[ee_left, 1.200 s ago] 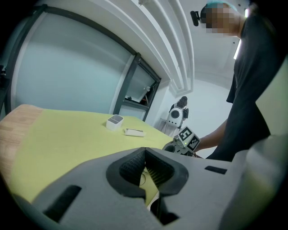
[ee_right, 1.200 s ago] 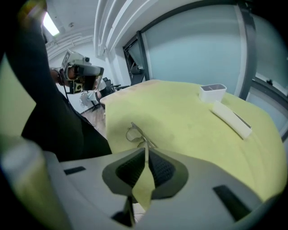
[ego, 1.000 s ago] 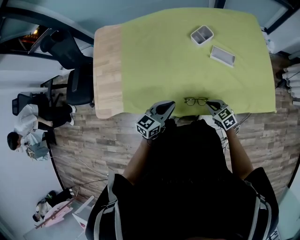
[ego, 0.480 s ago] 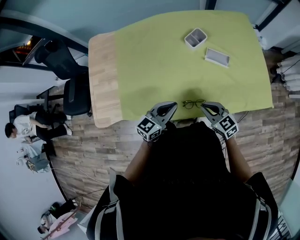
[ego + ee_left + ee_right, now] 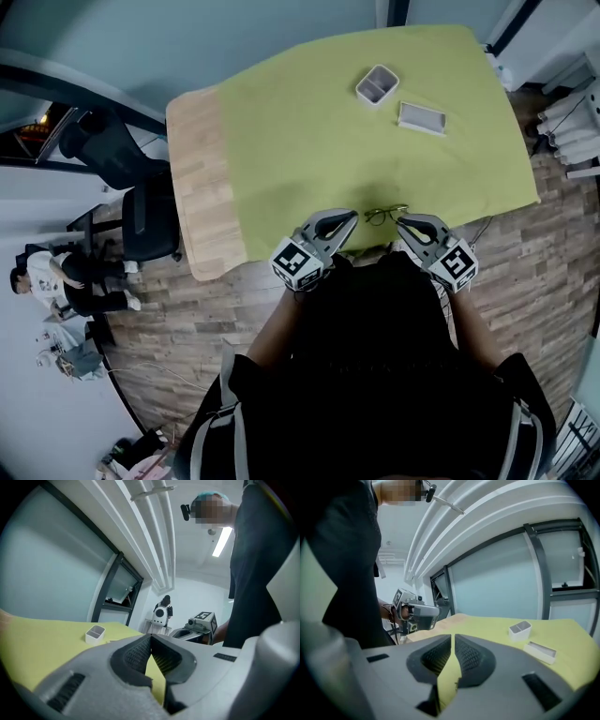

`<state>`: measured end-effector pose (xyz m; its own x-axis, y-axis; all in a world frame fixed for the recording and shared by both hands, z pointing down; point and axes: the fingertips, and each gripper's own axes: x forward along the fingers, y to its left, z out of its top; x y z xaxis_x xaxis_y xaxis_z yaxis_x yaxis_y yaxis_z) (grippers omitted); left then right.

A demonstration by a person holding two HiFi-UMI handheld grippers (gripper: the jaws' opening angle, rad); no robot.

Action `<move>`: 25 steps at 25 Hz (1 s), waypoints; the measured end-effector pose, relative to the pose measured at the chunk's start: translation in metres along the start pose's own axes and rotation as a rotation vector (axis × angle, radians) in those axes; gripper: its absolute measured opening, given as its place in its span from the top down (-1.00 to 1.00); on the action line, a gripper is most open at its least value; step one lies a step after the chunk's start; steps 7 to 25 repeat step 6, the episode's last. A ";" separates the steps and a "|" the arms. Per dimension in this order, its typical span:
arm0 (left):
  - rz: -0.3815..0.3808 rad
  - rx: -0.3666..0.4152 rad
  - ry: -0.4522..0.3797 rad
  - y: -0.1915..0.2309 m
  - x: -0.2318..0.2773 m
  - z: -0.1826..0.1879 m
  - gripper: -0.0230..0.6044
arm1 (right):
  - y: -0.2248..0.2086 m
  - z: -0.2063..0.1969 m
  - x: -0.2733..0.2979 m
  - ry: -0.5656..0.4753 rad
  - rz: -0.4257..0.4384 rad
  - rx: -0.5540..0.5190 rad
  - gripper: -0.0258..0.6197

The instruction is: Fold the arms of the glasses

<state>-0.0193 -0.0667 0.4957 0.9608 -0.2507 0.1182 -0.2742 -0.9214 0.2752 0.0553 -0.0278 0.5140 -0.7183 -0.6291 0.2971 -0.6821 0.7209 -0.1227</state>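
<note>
The dark-framed glasses [image 5: 385,215] lie on the green cloth [image 5: 309,131] at the near table edge, arms unfolded as far as I can tell. My left gripper [image 5: 349,217] sits just left of them, jaws shut with nothing between. My right gripper [image 5: 402,223] sits just right of them, also shut and empty. In the left gripper view the jaws [image 5: 150,642] meet over the cloth; the glasses are hidden there. The right gripper view shows its shut jaws [image 5: 453,641] and the left gripper [image 5: 416,613] across from it.
A small white box [image 5: 377,83] and a flat white lid [image 5: 421,118] lie at the far side of the cloth. Bare wood [image 5: 192,187] shows at the table's left end. An office chair [image 5: 141,192] stands left; a person [image 5: 56,281] sits farther left.
Both grippers have drawn in a little toward the glasses from either side. The head view has shifted, so the table sits slightly lower and more tilted.
</note>
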 end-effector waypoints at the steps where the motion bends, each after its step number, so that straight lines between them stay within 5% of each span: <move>1: -0.010 -0.001 -0.004 -0.001 -0.002 0.002 0.87 | 0.003 0.001 0.000 -0.013 -0.010 0.018 0.80; 6: -0.054 -0.011 -0.015 -0.003 -0.016 0.009 0.87 | 0.014 0.016 0.000 -0.104 -0.050 0.173 0.80; 25: -0.054 -0.011 -0.015 -0.003 -0.016 0.009 0.87 | 0.014 0.016 0.000 -0.104 -0.050 0.173 0.80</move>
